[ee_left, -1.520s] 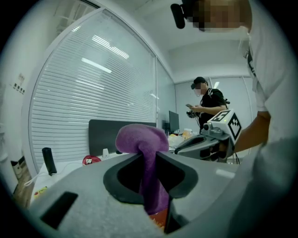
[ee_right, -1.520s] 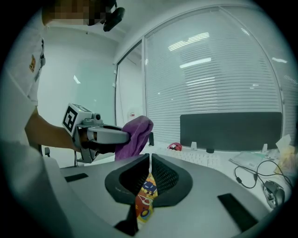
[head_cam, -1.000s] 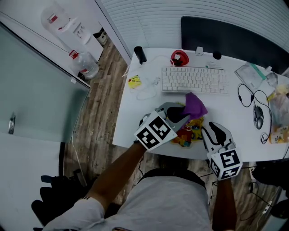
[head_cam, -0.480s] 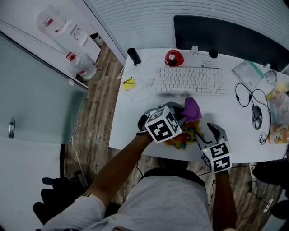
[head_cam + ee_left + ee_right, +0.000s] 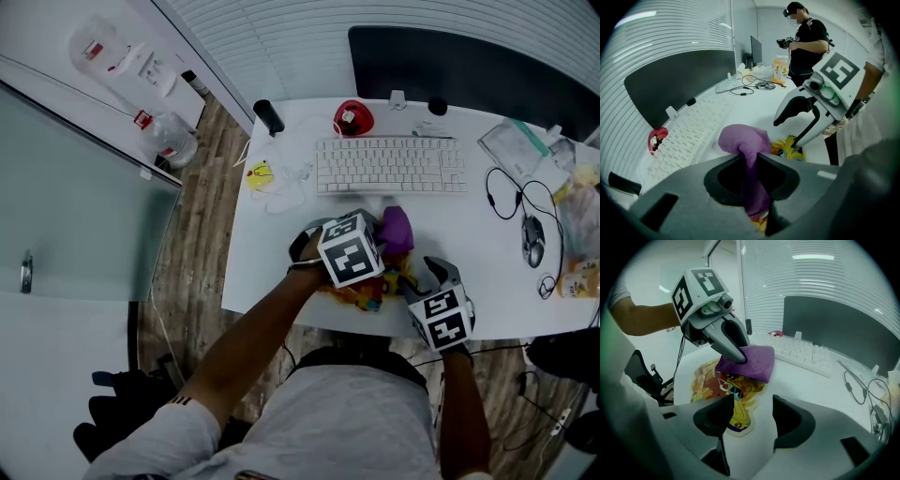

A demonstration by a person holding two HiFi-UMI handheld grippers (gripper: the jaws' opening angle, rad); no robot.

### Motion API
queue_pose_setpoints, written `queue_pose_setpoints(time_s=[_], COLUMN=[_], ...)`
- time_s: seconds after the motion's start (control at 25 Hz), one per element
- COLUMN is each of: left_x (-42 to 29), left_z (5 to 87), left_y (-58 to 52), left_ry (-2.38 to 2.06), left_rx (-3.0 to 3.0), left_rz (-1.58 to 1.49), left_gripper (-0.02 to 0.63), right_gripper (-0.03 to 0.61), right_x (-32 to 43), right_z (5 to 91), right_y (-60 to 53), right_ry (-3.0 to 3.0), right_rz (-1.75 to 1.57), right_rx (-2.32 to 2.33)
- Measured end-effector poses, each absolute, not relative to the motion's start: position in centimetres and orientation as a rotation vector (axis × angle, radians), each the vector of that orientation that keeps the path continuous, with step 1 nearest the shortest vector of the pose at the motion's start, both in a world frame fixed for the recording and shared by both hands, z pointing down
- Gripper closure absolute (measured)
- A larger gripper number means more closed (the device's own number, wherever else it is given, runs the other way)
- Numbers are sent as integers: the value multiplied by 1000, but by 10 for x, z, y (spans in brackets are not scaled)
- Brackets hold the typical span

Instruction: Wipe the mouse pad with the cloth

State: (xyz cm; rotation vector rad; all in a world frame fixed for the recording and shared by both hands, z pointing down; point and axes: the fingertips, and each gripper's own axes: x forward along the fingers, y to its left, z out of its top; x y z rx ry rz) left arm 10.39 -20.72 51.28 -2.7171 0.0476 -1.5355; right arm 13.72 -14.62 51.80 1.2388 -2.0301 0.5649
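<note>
Purple cloth (image 5: 397, 230), pinched in left gripper (image 5: 380, 242) jaws, has come down onto the mouse pad (image 5: 708, 378); right gripper (image 5: 751, 418) jaws are opening, empty; wiping can start.

A white desk (image 5: 262, 234) fills the head view from centre to three o'clock, with a dark panel (image 5: 469, 66) on its far edge at one o'clock and white slatted blinds (image 5: 281, 37) at twelve. Wood-plank floor (image 5: 192, 253) runs past at nine o'clock, bordered by a frosted glass partition (image 5: 75, 216) at ten. In the right gripper view a bright strip of light (image 5: 813, 258) shows at twelve.
</note>
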Motion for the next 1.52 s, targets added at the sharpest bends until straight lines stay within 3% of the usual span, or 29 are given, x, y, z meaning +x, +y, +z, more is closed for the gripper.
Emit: queue_pose_setpoints(time_s=[0.76,1.52], left_x=[109,-19], left_z=[536,531], left_y=[-218,-253], left_ry=[12,358], left_rx=[-2653,-2749], left_rz=[-1658,-1735], left_gripper=[535,535], right_gripper=[359,359], right_x=[140,143], right_z=[535,537], right_y=[-143,-142], right_ry=[-2026,-2032], right_rz=[624,612], right_rx=[1244,1242])
